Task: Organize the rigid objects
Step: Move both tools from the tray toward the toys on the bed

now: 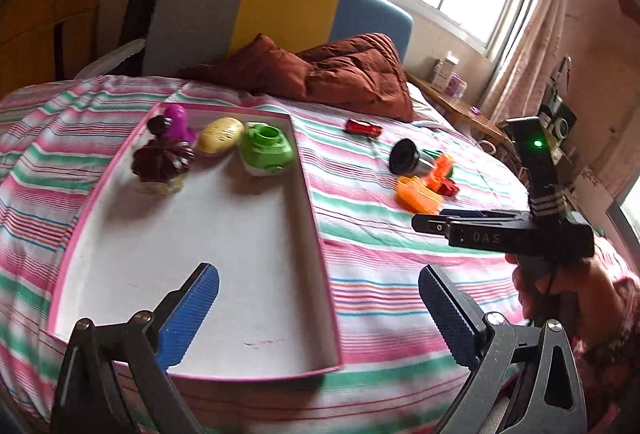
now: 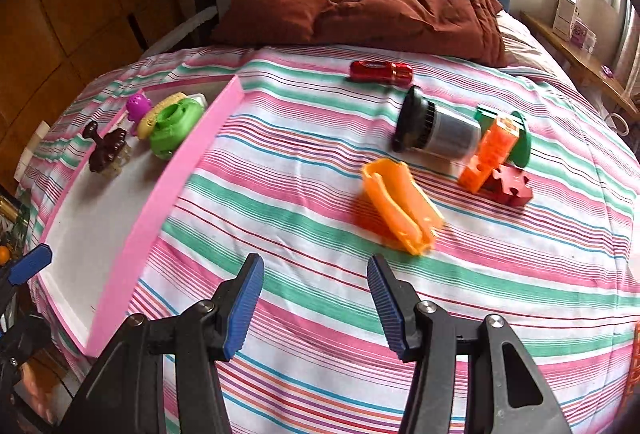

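Note:
A pink-rimmed white tray (image 1: 308, 193) (image 2: 160, 193) lies on the striped bed. In it are a purple toy (image 1: 178, 121), a yellow potato shape (image 1: 221, 135), a green toy (image 1: 266, 149) (image 2: 174, 127) and a dark brown piece (image 1: 162, 157) (image 2: 106, 147). On the bed to the right lie a red toy car (image 2: 380, 71), a black and silver cylinder (image 2: 436, 127), an orange trough-shaped piece (image 2: 400, 205), an orange block (image 2: 490, 153) and a red puzzle piece (image 2: 512, 187). My left gripper (image 1: 320, 298) is open over the tray's near end. My right gripper (image 2: 316, 298) is open, just short of the orange trough piece.
A brown quilt (image 2: 400, 5) is heaped at the head of the bed. A wooden shelf with boxes (image 2: 576, 41) runs along the window side. Wooden cabinets (image 2: 60, 13) stand to the left. A green disc (image 2: 522, 141) lies behind the orange block.

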{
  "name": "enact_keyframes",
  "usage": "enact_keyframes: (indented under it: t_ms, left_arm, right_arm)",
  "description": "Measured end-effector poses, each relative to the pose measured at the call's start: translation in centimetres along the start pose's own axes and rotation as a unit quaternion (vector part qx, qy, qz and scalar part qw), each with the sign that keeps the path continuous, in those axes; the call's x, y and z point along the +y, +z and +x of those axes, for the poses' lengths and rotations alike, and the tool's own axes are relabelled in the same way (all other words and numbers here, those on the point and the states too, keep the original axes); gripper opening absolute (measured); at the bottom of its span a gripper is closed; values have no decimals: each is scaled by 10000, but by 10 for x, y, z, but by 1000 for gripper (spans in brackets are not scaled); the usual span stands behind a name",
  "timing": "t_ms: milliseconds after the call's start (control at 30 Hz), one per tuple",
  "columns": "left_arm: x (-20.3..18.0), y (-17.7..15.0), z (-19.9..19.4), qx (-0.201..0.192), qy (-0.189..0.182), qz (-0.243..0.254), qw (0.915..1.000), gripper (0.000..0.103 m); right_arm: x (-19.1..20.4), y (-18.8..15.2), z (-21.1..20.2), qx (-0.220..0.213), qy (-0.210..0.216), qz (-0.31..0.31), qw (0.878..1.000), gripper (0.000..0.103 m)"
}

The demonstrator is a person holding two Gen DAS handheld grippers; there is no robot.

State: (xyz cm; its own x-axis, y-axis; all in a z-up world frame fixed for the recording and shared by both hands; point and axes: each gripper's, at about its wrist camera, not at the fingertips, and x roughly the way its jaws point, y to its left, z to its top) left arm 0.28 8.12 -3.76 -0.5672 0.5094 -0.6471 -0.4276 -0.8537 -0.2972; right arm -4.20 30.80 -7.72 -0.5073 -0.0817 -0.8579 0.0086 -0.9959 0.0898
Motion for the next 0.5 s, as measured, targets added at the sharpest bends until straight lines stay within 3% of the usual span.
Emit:
enact_keyframes:
  t_ms: [200,367,433,500]
  left_arm:
    - [-43,-4,7,144,-136,474,9987,103]
    - [-68,2,23,359,-207,547,9976,103]
    - [-77,6,34,447,-163,562,9973,103]
    - [-86,13,47,516,-137,534,9971,103]
  right_arm:
    - [-64,-2,4,44,-633,-81,9980,55]
    - [-116,-10,10,48,-520,646,9965,55]
    - [-130,-9,15,303,-397,1024,9935,55]
    - [-135,-6,8,115,-505,1150,9920,55]
